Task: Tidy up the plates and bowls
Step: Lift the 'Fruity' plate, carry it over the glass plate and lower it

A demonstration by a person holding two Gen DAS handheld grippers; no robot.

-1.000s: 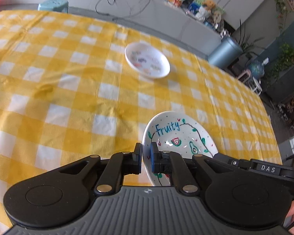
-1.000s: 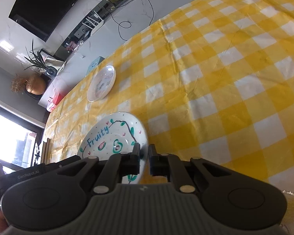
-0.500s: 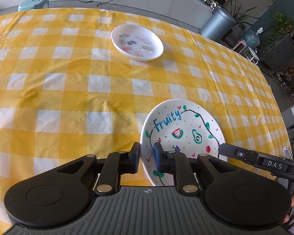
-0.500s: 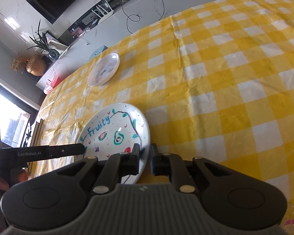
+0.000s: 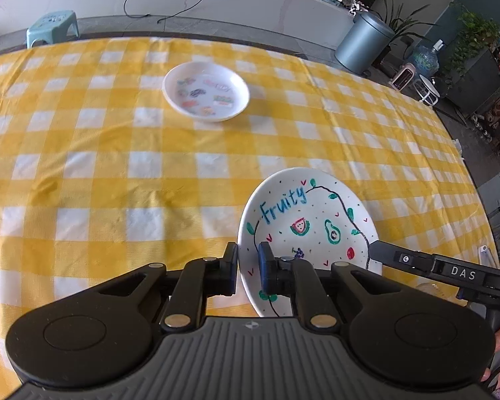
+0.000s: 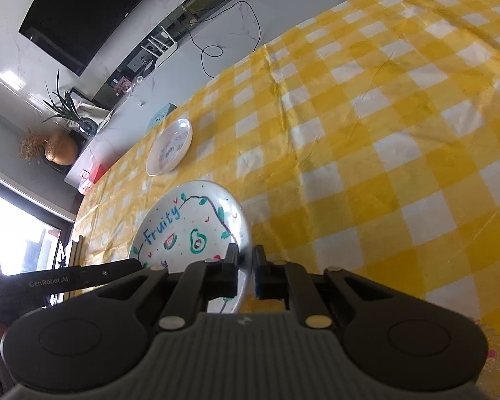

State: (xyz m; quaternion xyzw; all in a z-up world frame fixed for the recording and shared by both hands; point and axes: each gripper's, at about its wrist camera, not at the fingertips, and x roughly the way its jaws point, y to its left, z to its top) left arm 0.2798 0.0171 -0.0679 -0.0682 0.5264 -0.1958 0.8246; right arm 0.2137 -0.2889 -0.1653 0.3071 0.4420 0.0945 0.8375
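Fruity plate [image 5: 303, 220] pinched at opposite rims by left gripper [image 5: 248, 268] and right gripper [image 6: 246, 271], seemingly lifted off checked cloth [image 5: 116, 166], small bowl [image 5: 206, 91] well beyond

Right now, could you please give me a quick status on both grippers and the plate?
Left gripper and right gripper both shut on plate, opposite rims. Small dish sits apart on the checked tablecloth. Nothing between them.
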